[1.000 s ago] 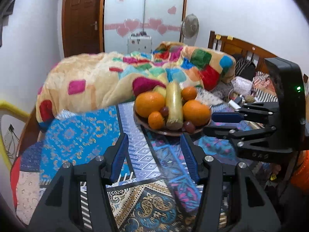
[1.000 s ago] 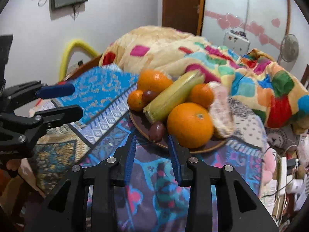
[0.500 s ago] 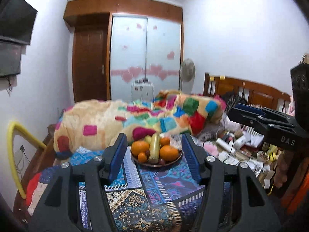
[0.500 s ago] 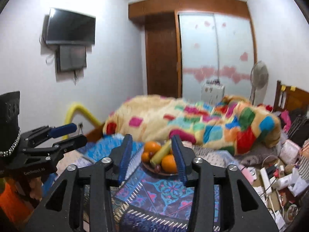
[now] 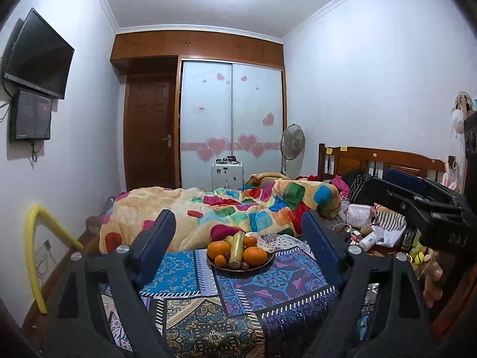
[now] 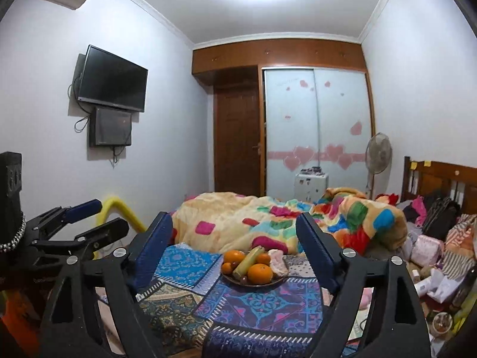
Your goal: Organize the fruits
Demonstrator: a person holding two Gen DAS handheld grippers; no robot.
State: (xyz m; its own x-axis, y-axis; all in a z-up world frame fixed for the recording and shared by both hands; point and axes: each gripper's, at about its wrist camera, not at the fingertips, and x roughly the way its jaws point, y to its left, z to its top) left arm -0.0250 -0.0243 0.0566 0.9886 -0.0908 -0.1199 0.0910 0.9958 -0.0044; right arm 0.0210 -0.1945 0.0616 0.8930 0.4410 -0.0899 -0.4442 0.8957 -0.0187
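Note:
A brown plate on a patterned cloth holds two big oranges, smaller oranges, dark round fruits and a long yellow-green corn cob. My left gripper is held level, well back from the plate, and its jaws are opening with nothing between them. My right gripper is also far back from the plate, its jaws opening and empty. Each gripper shows in the other's view: the right gripper at the right edge, the left gripper at the left edge.
The patterned cloth covers the table in front of a bed with a colourful blanket. Bags, bottles and packets clutter the right side. A yellow foam tube leans at the left wall. A fan stands by the wardrobe.
Both grippers have drawn back and risen away from the plate, which now looks small and distant. Their views have tilted up to level, and both pairs of jaws have spread wider.

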